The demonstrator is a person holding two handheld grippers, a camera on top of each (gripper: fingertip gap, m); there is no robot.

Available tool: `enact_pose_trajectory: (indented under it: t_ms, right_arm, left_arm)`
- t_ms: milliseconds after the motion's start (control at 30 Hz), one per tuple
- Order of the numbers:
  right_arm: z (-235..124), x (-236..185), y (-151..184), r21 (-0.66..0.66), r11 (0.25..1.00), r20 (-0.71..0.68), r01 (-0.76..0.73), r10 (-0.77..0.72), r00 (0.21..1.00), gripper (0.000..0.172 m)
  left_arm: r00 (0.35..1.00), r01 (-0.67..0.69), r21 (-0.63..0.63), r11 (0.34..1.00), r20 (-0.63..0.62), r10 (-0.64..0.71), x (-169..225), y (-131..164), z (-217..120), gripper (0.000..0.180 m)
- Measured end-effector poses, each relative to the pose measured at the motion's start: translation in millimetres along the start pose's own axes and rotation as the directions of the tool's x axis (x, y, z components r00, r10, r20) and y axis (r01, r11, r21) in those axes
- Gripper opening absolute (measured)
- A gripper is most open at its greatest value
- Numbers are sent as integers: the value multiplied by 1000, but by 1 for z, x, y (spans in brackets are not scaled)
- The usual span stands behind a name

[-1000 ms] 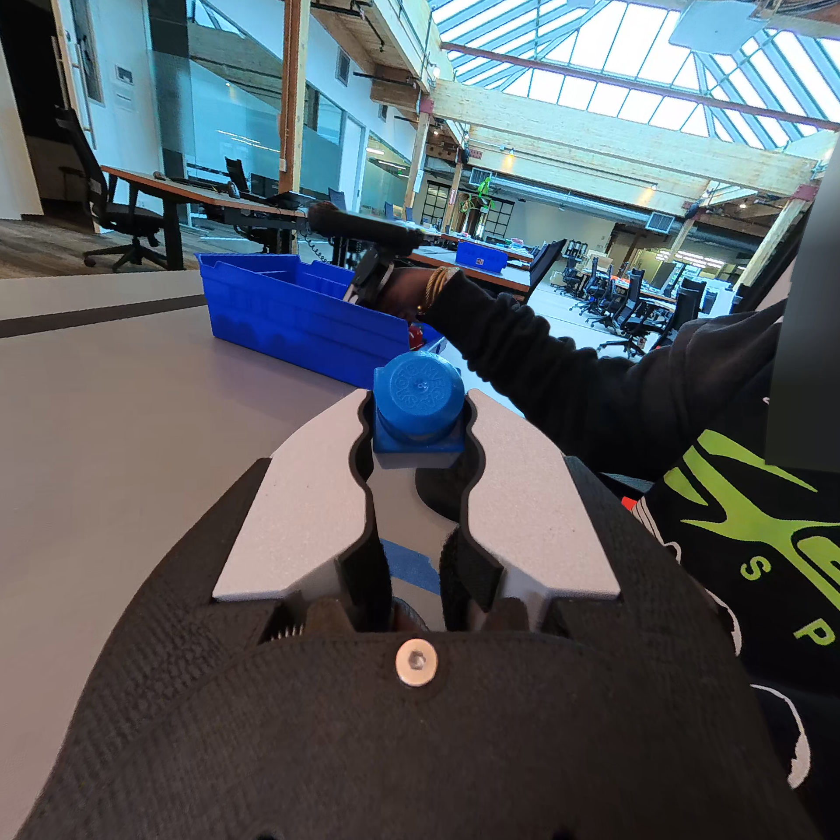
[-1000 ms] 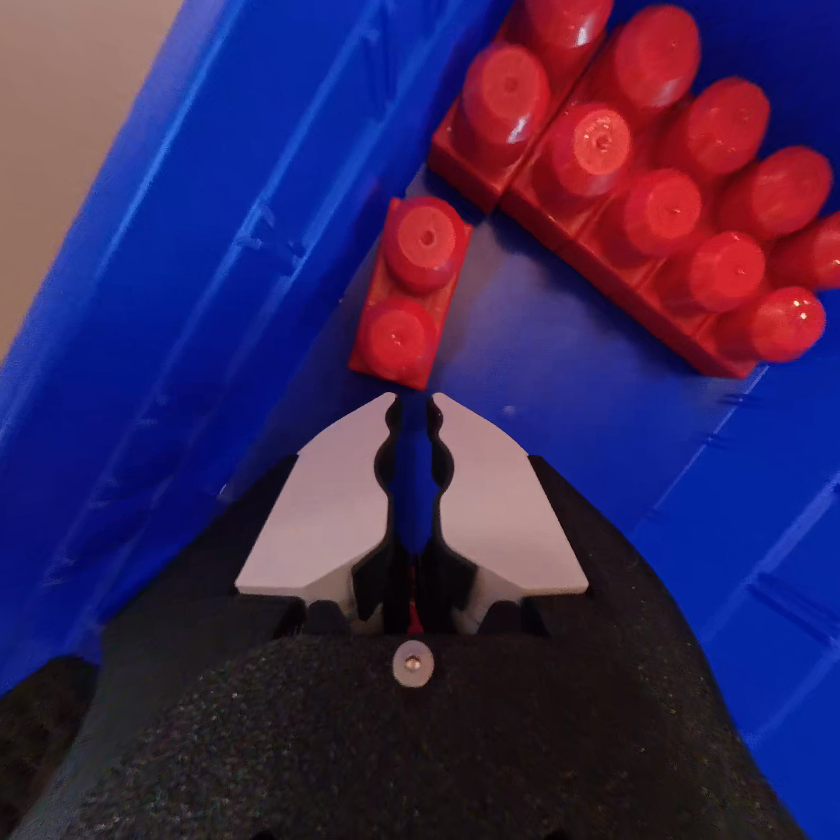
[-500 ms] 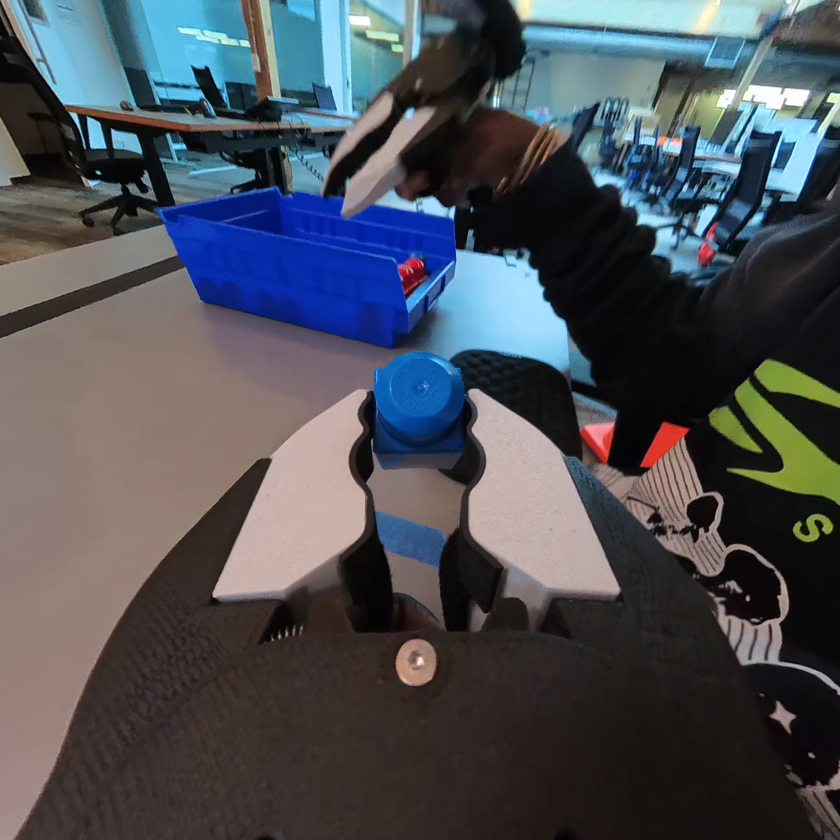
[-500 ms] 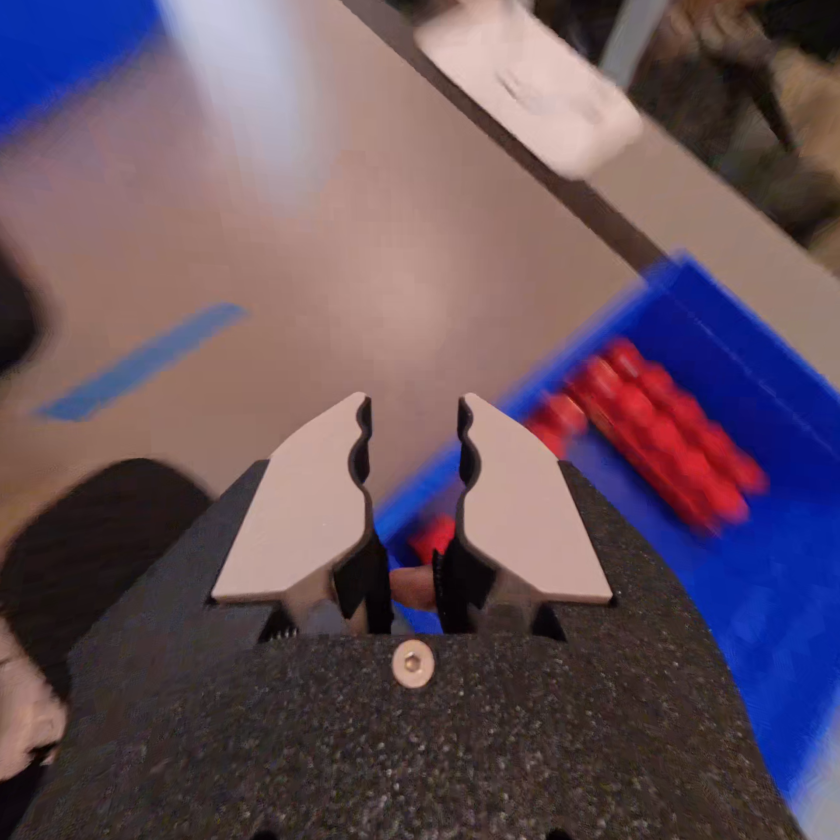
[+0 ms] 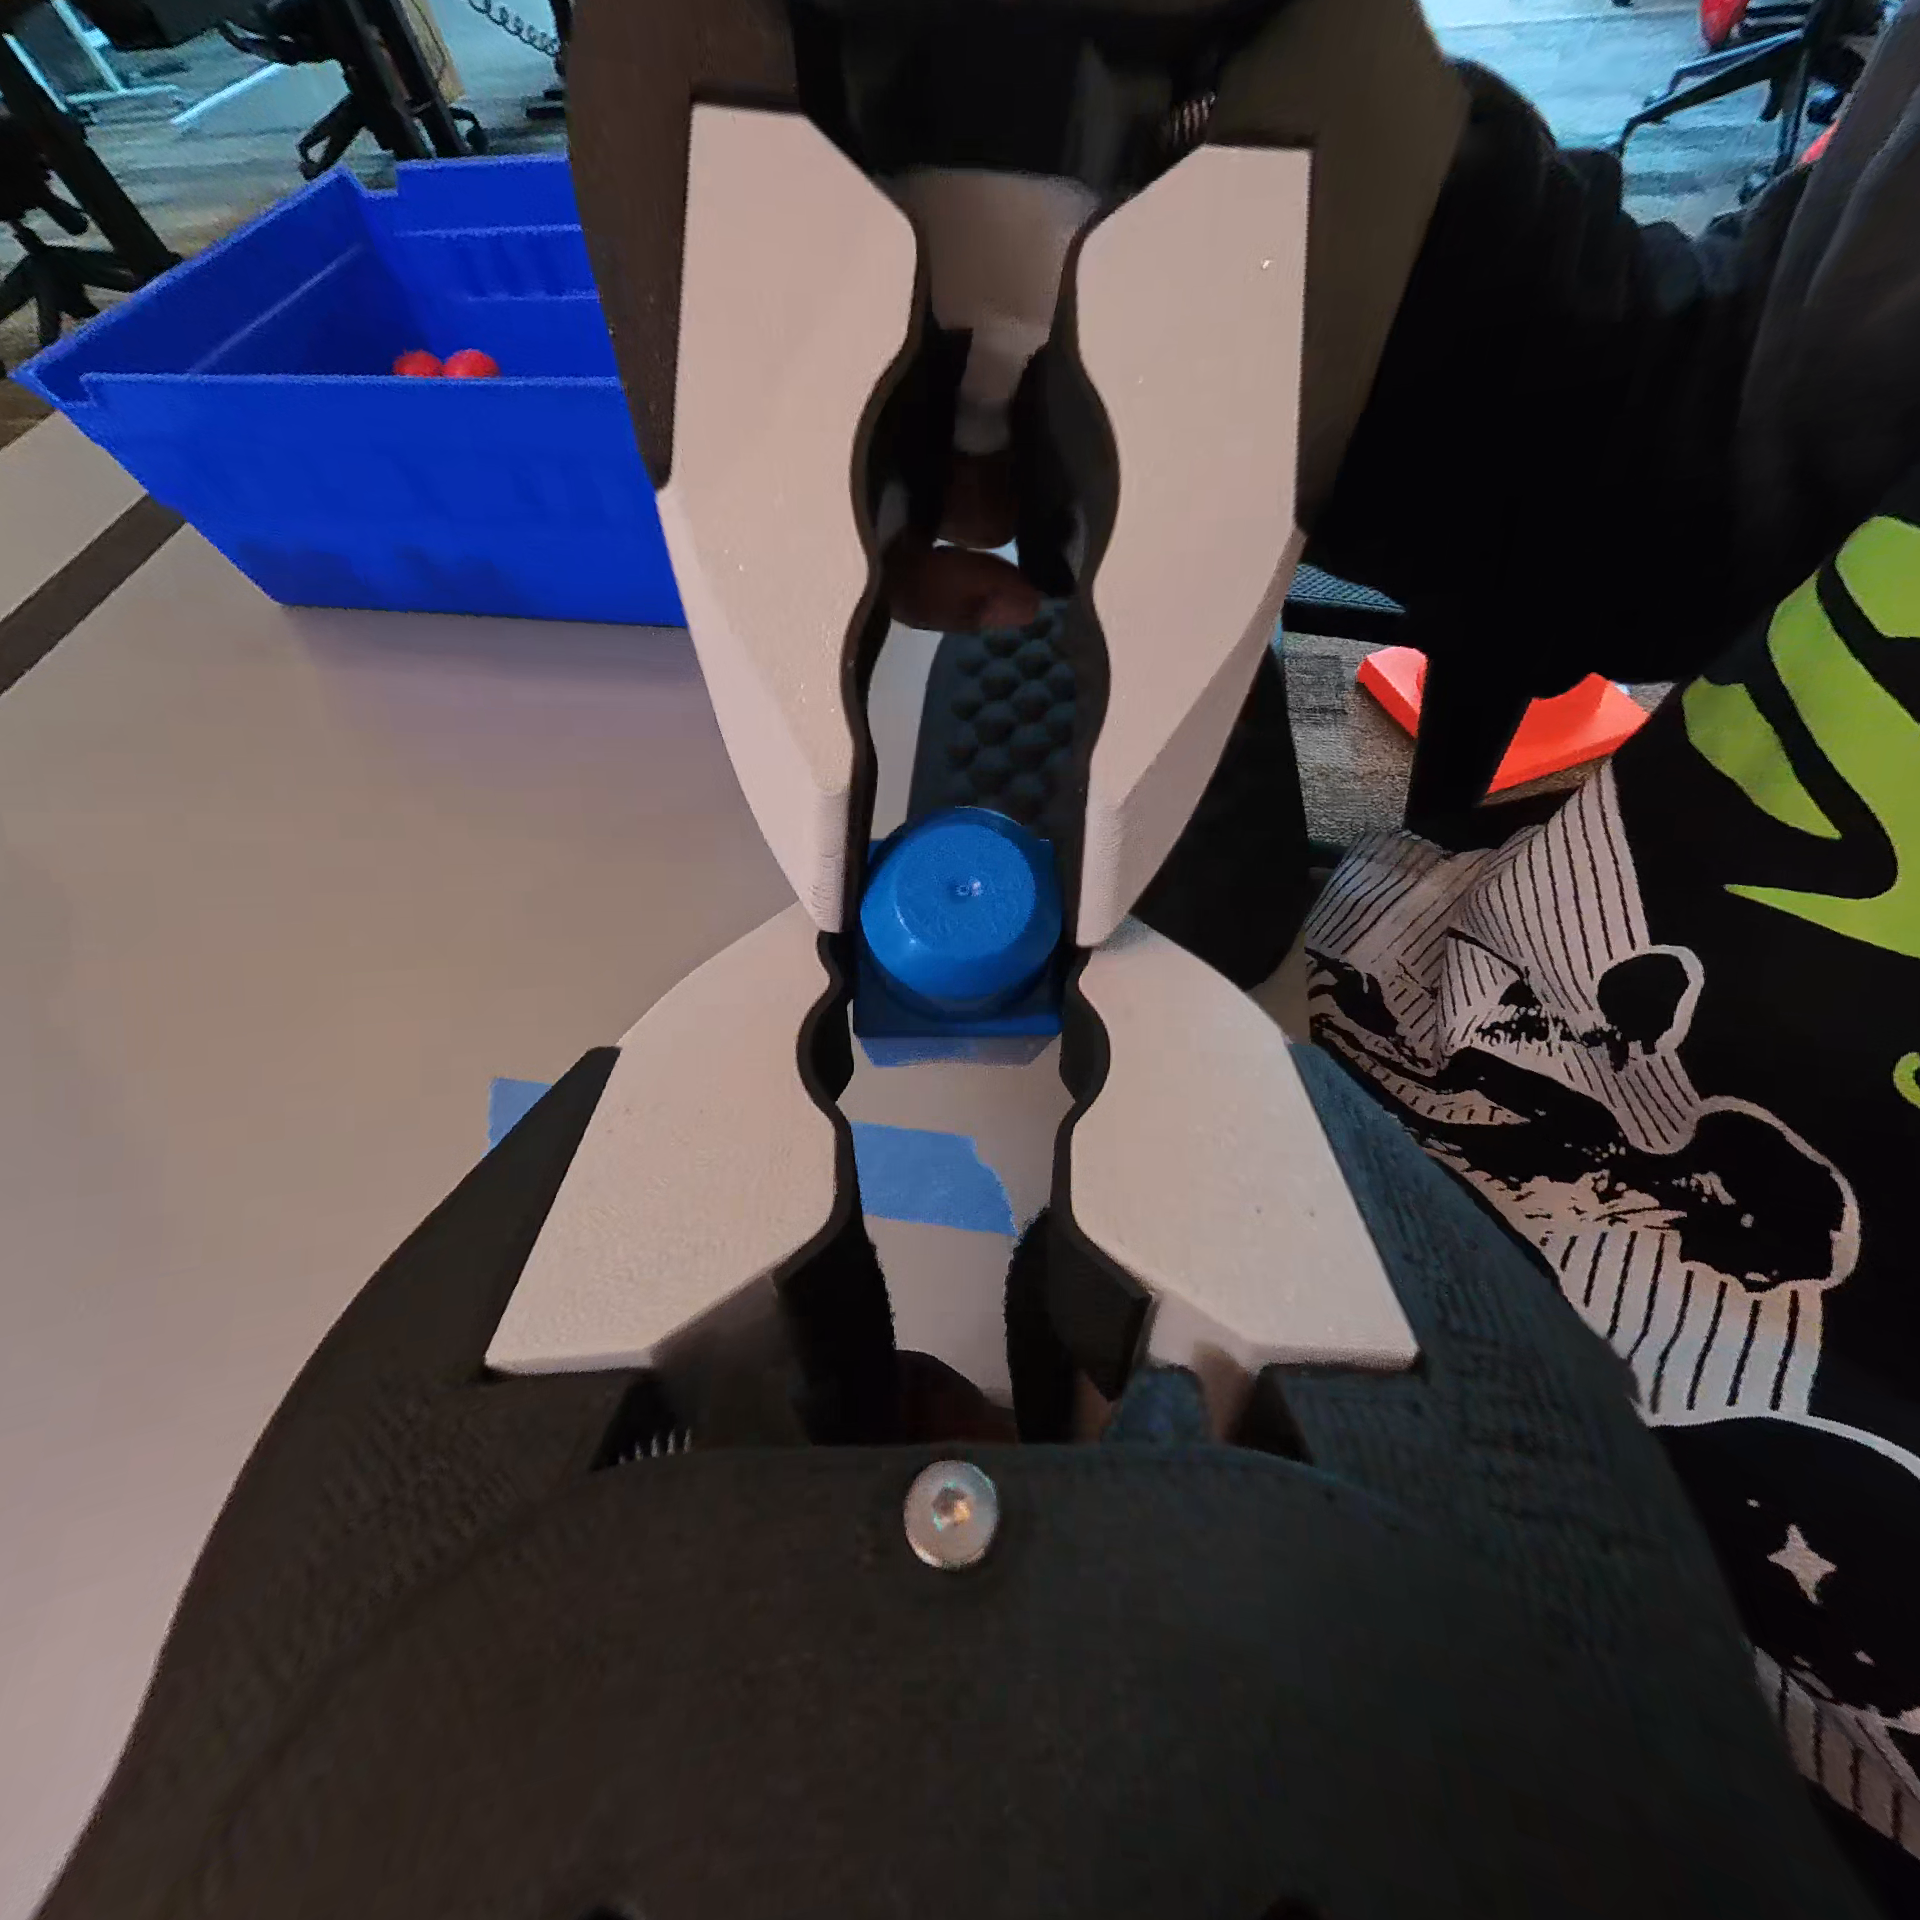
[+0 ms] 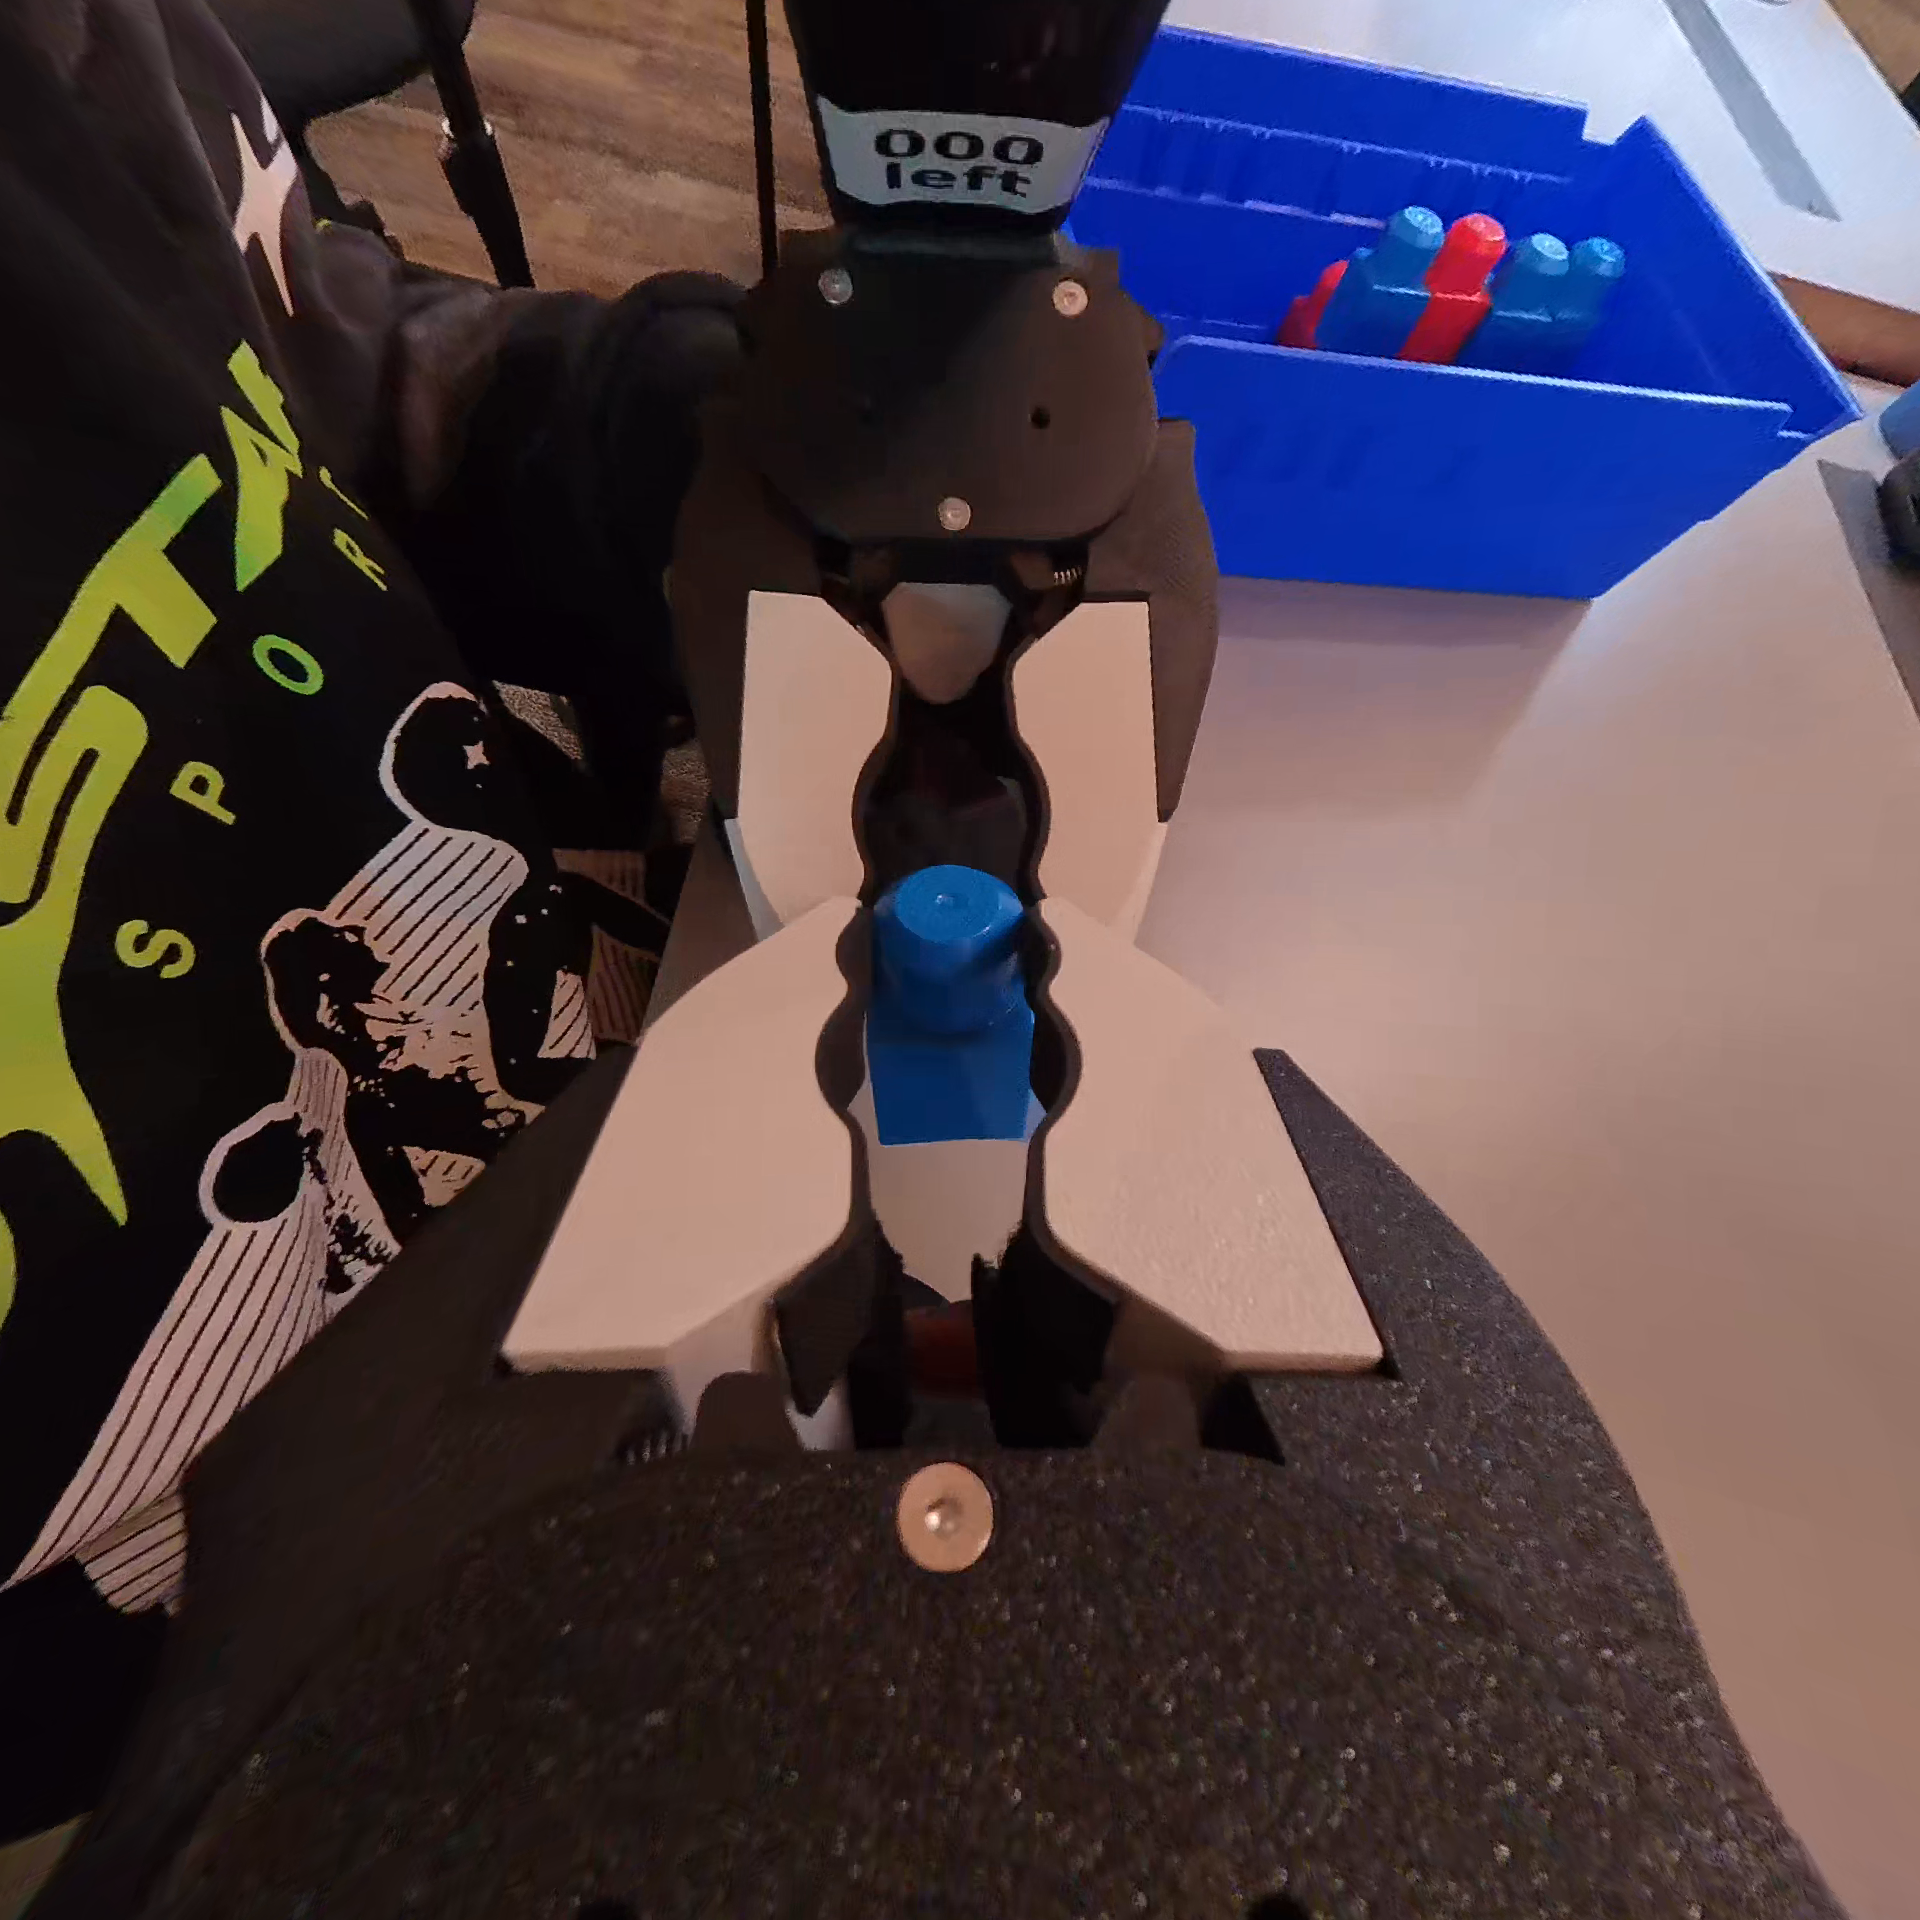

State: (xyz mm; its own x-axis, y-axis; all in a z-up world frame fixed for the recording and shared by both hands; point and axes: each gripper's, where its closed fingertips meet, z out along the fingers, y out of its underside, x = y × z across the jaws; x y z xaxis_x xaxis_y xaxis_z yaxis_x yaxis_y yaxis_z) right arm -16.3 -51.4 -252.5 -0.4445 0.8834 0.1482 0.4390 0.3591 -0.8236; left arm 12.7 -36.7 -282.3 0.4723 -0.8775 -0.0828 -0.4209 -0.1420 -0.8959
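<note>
Grey counter (image 5: pixel 312 831) below: left hand-held gripper (image 5: pixel 951 997) clamps a blue block (image 5: pixel 956 935) (stud upward); right hand-held gripper (image 6: pixel 951 940), tip-to-tip opposite, flanks it, contact unclear

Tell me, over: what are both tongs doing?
Left tongs clamp blue block by base. Right tongs close around its peg. Blue bin sits apart; nothing blocking.

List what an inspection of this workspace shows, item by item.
Surface: grey table with a strip of blue tape.
Job's things: blue block; blue bin with red pieces; bin of stacked bricks.
Clutter: orange object beyond the table edge.
Grippers: left hand-held gripper clamps the block's base; right hand-held gripper faces it, fingertips either side of the stud.
Cables: coiled cord, far off.
Surroundings: office chairs; person's black printed top.
</note>
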Motion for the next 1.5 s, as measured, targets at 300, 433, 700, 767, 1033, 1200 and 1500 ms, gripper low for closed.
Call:
enact_pose_trajectory:
  t_ms: [300, 433, 700, 767, 1033, 1200, 1500]
  right_arm:
    - [-32, 17, -32, 403, 908, -70, -116, 157, 985, 27]
    - [-34, 13, -23, 422, 889, -29, -175, 207, 978, 27]
    - [-26, -3, 3, 188, 977, -35, -100, 108, 994, 31]
    - [-27, -3, 7, 150, 983, -47, -102, 110, 993, 30]
    - [-179, 80, 52, 188, 923, -676, -335, 369, 638, 30]
    - [-279, 111, 143, 227, 786, -892, -576, 405, 202, 29]
    - [-289, 131, 241, 289, 606, -901, -741, 434, 5, 29]
  left_arm:
    - [997, 31, 250, 968, 59, -47, -11, -23, -13, 43]
    - [998, 53, 203, 978, 11, -56, -6, -16, -10, 37]
    - [994, 54, 53, 997, -100, -48, 11, 0, 3, 37]
    - [996, 42, 53, 998, -83, -38, 10, 0, 4, 37]
    - [957, 69, 304, 950, 248, -149, -46, -10, -25, 73]
    - [912, 139, 421, 896, 299, -282, -67, -4, -45, 75]
    - [905, 167, 427, 889, 292, -310, -71, 6, -44, 72]
